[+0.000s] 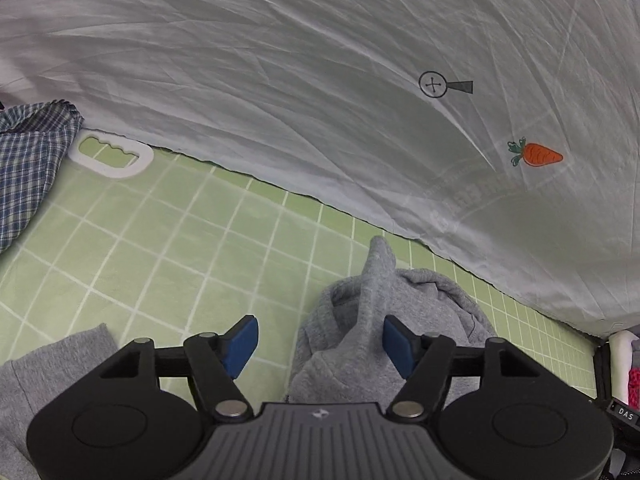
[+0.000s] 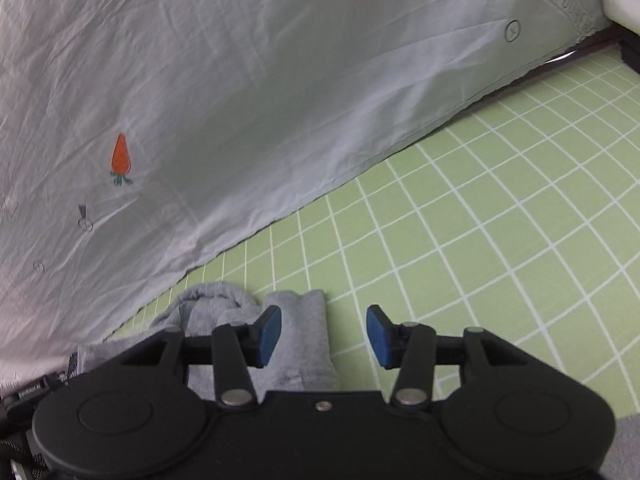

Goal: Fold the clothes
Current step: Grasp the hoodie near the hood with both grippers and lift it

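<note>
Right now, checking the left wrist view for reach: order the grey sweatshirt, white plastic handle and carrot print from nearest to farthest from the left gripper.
From the left gripper:
1. Grey sweatshirt, between the open fingers, toward the right one.
2. White plastic handle, far left on the green mat.
3. Carrot print, upper right on the white sheet; close to the handle's rank.

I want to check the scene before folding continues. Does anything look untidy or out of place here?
Yes. The grey sweatshirt is bunched in a heap on the green grid mat, one strip sticking up between the open left tongs. A plaid shirt lies crumpled at the mat's far-left edge.
</note>
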### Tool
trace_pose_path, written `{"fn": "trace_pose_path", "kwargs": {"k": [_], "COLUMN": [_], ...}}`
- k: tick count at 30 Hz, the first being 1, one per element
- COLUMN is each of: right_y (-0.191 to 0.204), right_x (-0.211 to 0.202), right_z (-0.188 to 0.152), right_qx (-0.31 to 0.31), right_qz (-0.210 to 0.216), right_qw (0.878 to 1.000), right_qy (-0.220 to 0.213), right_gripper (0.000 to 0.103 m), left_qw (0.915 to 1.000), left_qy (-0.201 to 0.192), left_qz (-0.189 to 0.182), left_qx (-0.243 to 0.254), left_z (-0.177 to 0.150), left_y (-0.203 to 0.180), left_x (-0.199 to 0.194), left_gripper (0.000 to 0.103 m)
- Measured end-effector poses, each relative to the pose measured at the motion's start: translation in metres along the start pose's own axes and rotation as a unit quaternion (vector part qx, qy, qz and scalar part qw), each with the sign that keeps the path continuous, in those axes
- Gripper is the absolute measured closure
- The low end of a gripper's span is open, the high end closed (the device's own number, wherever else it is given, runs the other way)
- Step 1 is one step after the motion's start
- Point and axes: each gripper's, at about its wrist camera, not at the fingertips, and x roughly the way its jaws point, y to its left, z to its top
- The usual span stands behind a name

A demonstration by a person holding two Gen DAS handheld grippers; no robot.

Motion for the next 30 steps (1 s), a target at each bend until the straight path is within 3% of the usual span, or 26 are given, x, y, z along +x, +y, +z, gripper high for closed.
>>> {"fn": "trace_pose_path", "kwargs": {"k": [7, 9, 10, 11, 12, 19, 25, 30], "right_y": [0.024, 0.030, 0.032, 0.032, 0.032, 0.017, 0.002, 0.005], "right_x": [0.041, 0.047, 0.049, 0.047, 0.043, -0.044, -0.111, -0.154], "right_z": [-0.005, -0.005, -0.005, -0.005, -0.003, -0.010, -0.052, -0.095], "right_qx": [-0.056, -0.080, -0.089, -0.087, -0.080, -0.044, -0.014, -0.031], "right_qz": [0.006, -0.005, -0.007, -0.008, -0.007, 0.010, 0.028, 0.029], "right_qw": [0.998, 0.996, 0.995, 0.996, 0.996, 0.997, 0.997, 0.997], "right_qy": [0.037, 0.040, 0.040, 0.033, 0.024, -0.062, -0.066, -0.065], "right_gripper": [0.047, 0.061, 0.090, 0.098, 0.098, 0.099, 0.099, 0.099], "left_qw": [0.9997, 0.9998, 0.9998, 0.9999, 1.0000, 0.9974, 0.9973, 0.9975], "left_qy": [0.001, -0.002, -0.003, -0.003, 0.001, -0.049, -0.049, -0.040], "left_qz": [-0.005, 0.000, 0.002, 0.003, -0.003, -0.045, -0.049, -0.043], "left_qx": [0.023, 0.020, 0.019, 0.014, 0.005, -0.025, -0.024, -0.040], "left_z": [0.004, 0.007, 0.009, 0.010, 0.012, -0.003, -0.058, -0.116], "left_y": [-0.011, -0.015, -0.016, -0.017, -0.016, -0.031, -0.040, -0.024], "left_x": [0.022, 0.027, 0.029, 0.030, 0.030, -0.046, -0.115, -0.160], "left_gripper": [0.029, 0.037, 0.056, 0.089, 0.097, 0.097, 0.097, 0.097]}}
